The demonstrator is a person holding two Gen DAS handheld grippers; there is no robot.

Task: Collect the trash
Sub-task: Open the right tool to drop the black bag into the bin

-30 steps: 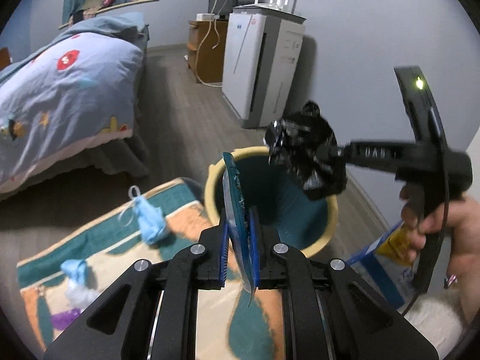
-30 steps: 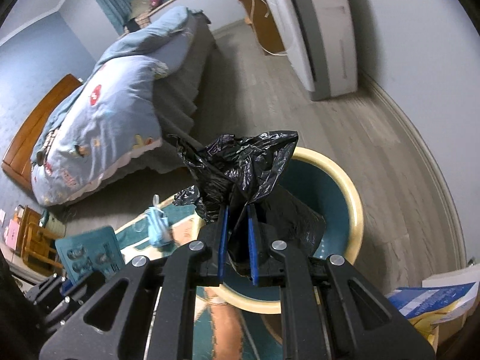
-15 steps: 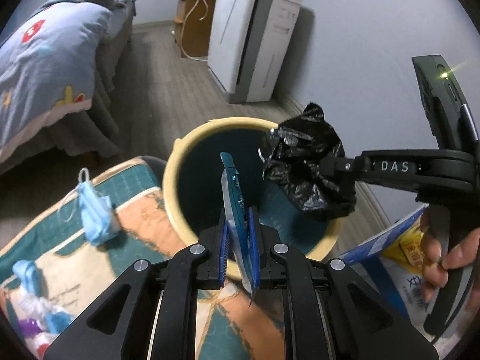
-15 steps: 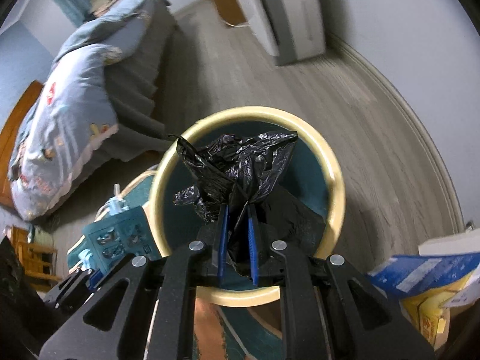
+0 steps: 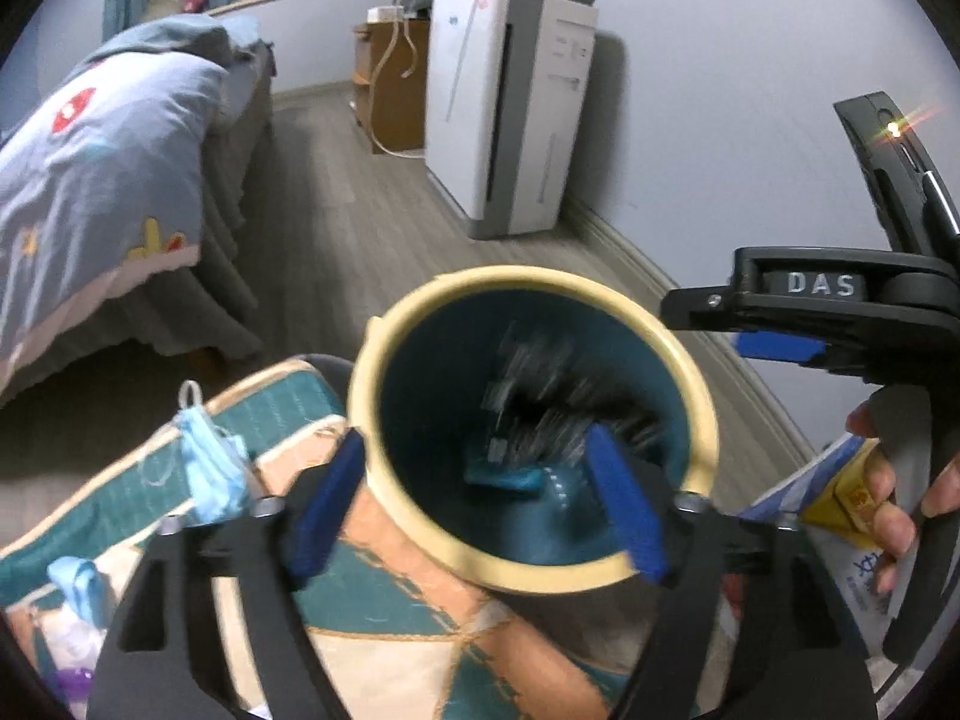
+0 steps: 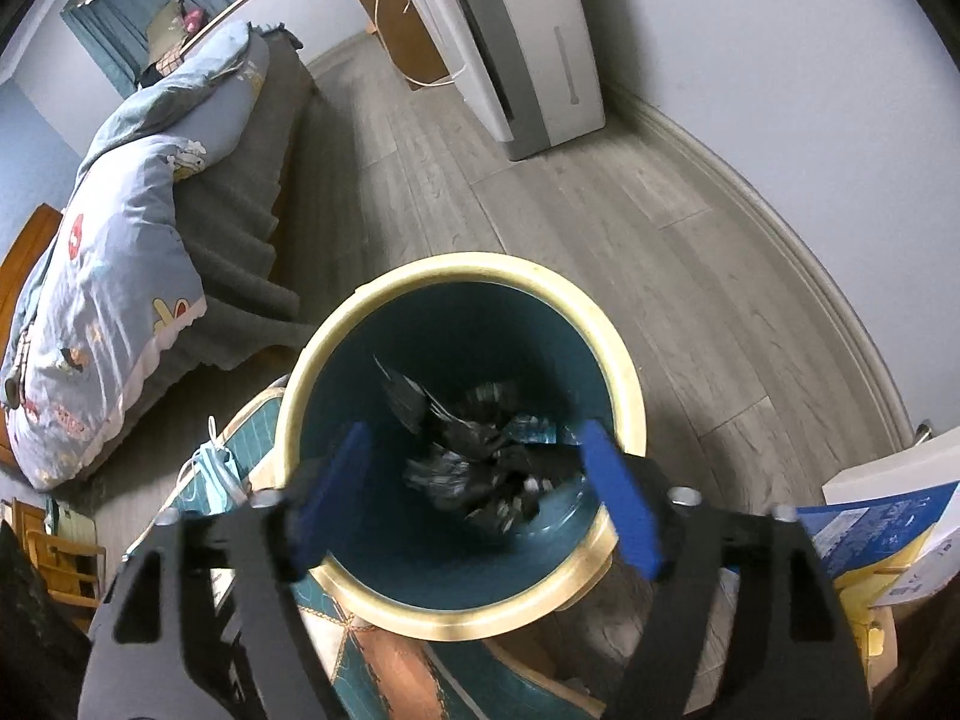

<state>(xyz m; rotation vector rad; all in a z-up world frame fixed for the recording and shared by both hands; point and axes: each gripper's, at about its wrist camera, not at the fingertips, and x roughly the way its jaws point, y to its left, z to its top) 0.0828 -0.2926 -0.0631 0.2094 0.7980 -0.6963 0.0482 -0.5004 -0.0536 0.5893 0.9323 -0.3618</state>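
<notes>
Both grippers hang over the bin point(image 6: 462, 615), jaws opening, fingers spread wide, nothing between the pads. Left gripper point(image 5: 474, 504) frames the bin mouth at lower centre; right gripper point(image 6: 474, 492) does the same in its own view.

Black bag point(image 6: 474, 456) is blurred, inside the bin, below and ahead of the right fingers, apart from them. Teal packet point(image 5: 504, 474) is down there too, under the left fingers.

My read: both drops are done. The next trash is the blue mask point(image 5: 210, 468) on the rug point(image 5: 384, 606), lower left in both views, just beside the bin's left rim. It lies left of the left fingers, long axis roughly up the frame, straps at the top. The left hand is nearer, so that pick probably falls to it. More small bits at the far lower left point(image 5: 72, 588); can't tell what.

Rug on grey plank floor. Boxes point(image 6: 870, 528) at lower right. Further out: bed point(image 5: 102, 138) upper left, white appliance point(image 5: 510, 114) against the wall at top centre.
</notes>
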